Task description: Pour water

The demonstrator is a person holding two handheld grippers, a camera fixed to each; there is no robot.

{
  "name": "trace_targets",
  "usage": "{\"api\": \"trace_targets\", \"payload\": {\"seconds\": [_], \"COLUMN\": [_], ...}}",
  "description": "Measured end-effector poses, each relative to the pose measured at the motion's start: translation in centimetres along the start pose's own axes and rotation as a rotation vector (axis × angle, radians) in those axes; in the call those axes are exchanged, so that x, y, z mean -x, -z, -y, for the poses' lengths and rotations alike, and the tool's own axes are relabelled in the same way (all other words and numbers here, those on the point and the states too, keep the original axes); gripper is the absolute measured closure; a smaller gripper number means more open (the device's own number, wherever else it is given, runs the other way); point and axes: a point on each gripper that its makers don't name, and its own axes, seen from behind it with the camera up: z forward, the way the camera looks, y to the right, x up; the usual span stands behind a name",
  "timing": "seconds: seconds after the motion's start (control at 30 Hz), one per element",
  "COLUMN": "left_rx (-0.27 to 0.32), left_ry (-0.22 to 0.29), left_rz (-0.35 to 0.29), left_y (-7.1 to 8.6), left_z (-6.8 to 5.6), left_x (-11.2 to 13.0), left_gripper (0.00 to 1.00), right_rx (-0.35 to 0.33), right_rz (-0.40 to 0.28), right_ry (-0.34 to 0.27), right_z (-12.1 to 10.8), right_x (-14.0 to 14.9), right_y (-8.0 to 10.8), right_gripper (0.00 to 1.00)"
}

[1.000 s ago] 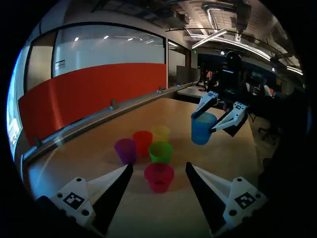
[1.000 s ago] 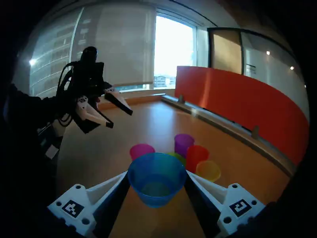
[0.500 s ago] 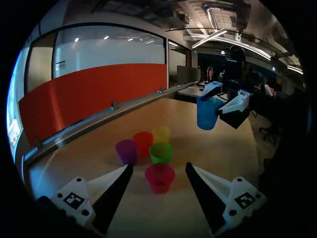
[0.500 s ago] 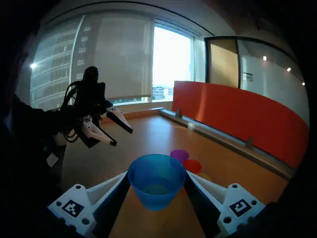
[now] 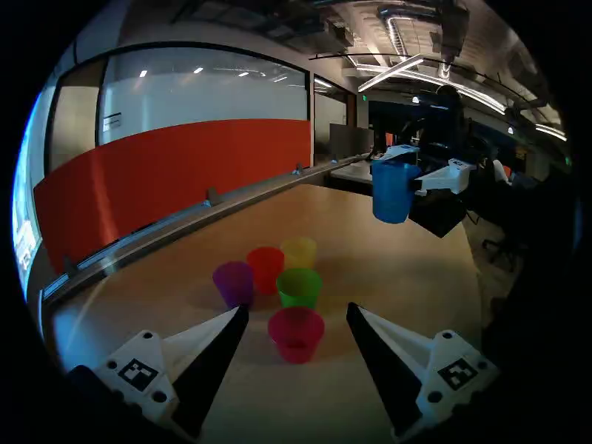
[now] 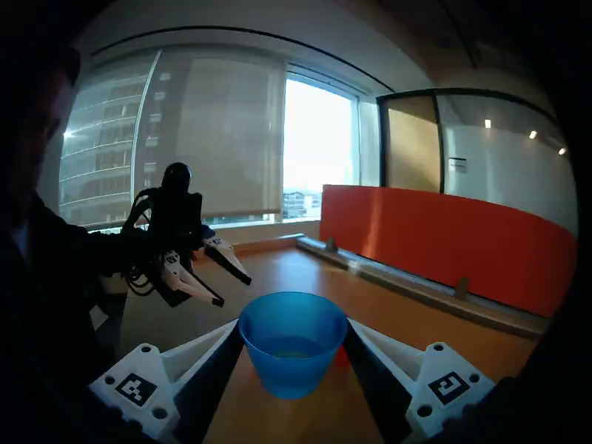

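Observation:
My right gripper (image 6: 293,354) is shut on a blue cup (image 6: 293,349) with a little water in its bottom, held upright and high above the table. In the left gripper view the same blue cup (image 5: 391,191) hangs at the upper right between that gripper's white fingers (image 5: 448,176). On the wooden table (image 5: 414,281) stands a cluster of cups: pink (image 5: 296,334), green (image 5: 299,286), purple (image 5: 233,282), red (image 5: 265,268) and yellow (image 5: 299,251). My left gripper (image 5: 296,337) is open, its fingers either side of the pink cup. In the right gripper view the left gripper (image 6: 214,277) hovers at the left, open.
A red partition (image 5: 170,174) with a metal rail (image 5: 222,203) runs along the table's far side. A person (image 6: 44,296) in dark clothing holds the grippers. Office chairs (image 5: 503,244) stand beyond the table's end. Bright windows (image 6: 318,152) lie behind the left gripper.
My right gripper has lifted the blue cup higher above the table; the cup cluster has dropped out of its view behind the cup. The left gripper has stayed put, open.

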Motion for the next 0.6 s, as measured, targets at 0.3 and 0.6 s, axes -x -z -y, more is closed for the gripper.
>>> {"api": "trace_targets", "payload": {"seconds": [0.3, 0.6], "left_rx": [0.011, 0.024], "left_ry": [0.002, -0.004], "left_rz": [0.003, 0.017], "left_y": [-0.4, -0.9], "left_z": [-0.1, -0.3], "left_x": [-0.1, 0.2], "left_gripper": [0.01, 0.01], "right_rx": [0.002, -0.005], "right_rz": [-0.068, -0.099], "right_ry": [-0.012, -0.002], "right_z": [-0.1, -0.1], "right_x": [-1.1, -1.8], "right_y": [0.4, 0.6], "right_gripper": [0.08, 0.08]}}
